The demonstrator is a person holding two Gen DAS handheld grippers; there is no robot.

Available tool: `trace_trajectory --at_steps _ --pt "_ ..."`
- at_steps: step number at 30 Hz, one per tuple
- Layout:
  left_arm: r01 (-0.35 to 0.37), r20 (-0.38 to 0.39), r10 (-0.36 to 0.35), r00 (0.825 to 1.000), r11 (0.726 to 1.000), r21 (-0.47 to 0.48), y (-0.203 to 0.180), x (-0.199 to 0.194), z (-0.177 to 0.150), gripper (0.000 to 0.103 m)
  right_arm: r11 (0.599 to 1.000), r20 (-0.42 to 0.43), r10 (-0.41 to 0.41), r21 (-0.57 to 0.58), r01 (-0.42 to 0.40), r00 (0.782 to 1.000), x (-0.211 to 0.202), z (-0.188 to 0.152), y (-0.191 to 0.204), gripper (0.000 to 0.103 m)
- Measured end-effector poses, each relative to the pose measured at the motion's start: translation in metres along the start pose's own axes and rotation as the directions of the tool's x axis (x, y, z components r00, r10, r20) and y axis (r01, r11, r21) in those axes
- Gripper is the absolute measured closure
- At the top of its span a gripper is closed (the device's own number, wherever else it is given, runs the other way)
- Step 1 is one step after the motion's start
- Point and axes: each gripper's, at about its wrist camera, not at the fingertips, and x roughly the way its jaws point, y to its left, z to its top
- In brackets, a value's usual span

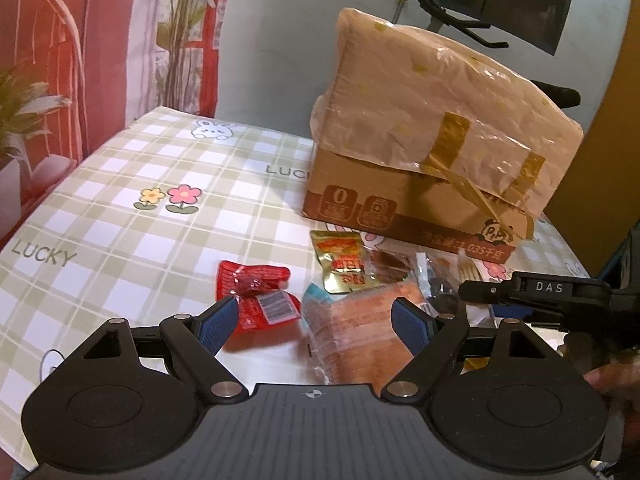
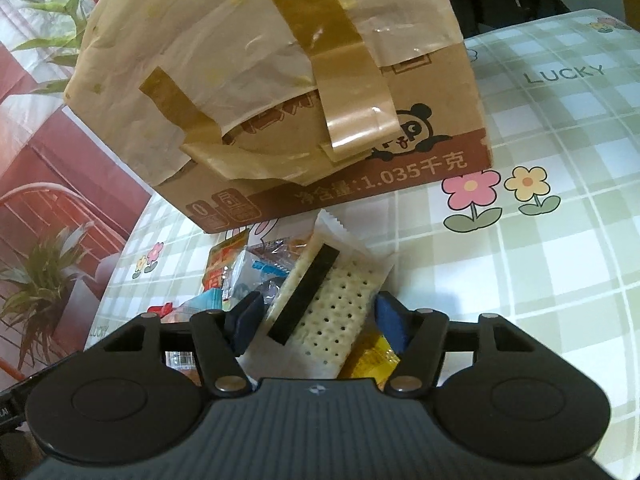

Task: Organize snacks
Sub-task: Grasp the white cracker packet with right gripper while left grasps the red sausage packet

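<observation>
Several snack packets lie in a pile in front of a taped cardboard box (image 1: 420, 160). My left gripper (image 1: 316, 320) is open above an orange packet (image 1: 352, 332), with a red packet (image 1: 256, 292) by its left finger and a gold packet (image 1: 340, 264) beyond. My right gripper (image 2: 320, 320) is open around a cracker packet (image 2: 324, 312) with a black band, not closed on it. The box (image 2: 280, 92) stands just behind it. The right gripper's finger (image 1: 520, 292) shows at the right of the left wrist view.
The table wears a green checked cloth (image 1: 140, 200) with flowers and "LUCKY" print. A yellow packet (image 2: 372, 356) and blue and clear packets (image 2: 260, 268) lie beside the cracker. A red patterned curtain (image 1: 60, 60) and a plant (image 2: 40, 280) stand beyond the table edge.
</observation>
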Motion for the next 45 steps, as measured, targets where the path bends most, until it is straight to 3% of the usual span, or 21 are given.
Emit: trace_trajectory --at_steps 7,13,23,29,32,35,39,45 --pt "0.077 -0.057 -0.077 0.995 0.997 -0.004 -0.013 0.015 -0.002 0.017 0.983 0.07 -0.06 -0.166 0.071 0.996 -0.016 -0.009 0.015 0.049" --pt "0.073 -0.079 -0.073 0.994 0.997 0.001 -0.018 0.023 -0.007 0.017 0.971 0.106 -0.083 -0.214 0.104 0.991 -0.03 -0.016 0.014 0.05" --pt "0.009 -0.049 -0.013 0.999 0.997 -0.071 0.002 0.02 -0.004 0.018 0.96 0.116 -0.091 -0.252 0.118 0.989 -0.033 -0.021 0.013 0.05" --pt "-0.11 -0.011 0.11 0.994 0.98 -0.164 0.038 0.025 0.007 0.039 0.961 0.12 -0.082 -0.255 0.11 0.989 -0.034 -0.02 0.014 0.05" --pt "-0.153 -0.004 0.154 0.988 0.975 -0.16 0.05 0.037 0.012 0.039 0.963 0.116 -0.083 -0.247 0.109 0.99 -0.034 -0.02 0.012 0.05" --pt "-0.135 -0.028 0.132 0.991 0.984 -0.113 0.05 0.058 0.017 0.035 0.963 0.112 -0.079 -0.249 0.105 0.991 -0.033 -0.02 0.013 0.05" --pt "-0.178 -0.046 0.175 0.983 0.981 -0.075 0.047 0.079 0.018 0.032 0.963 0.115 -0.076 -0.249 0.103 0.99 -0.034 -0.02 0.014 0.05" --pt "-0.159 -0.045 0.157 0.987 0.986 -0.043 0.04 0.087 0.015 0.025 0.964 0.111 -0.083 -0.242 0.108 0.99 -0.034 -0.02 0.011 0.05"
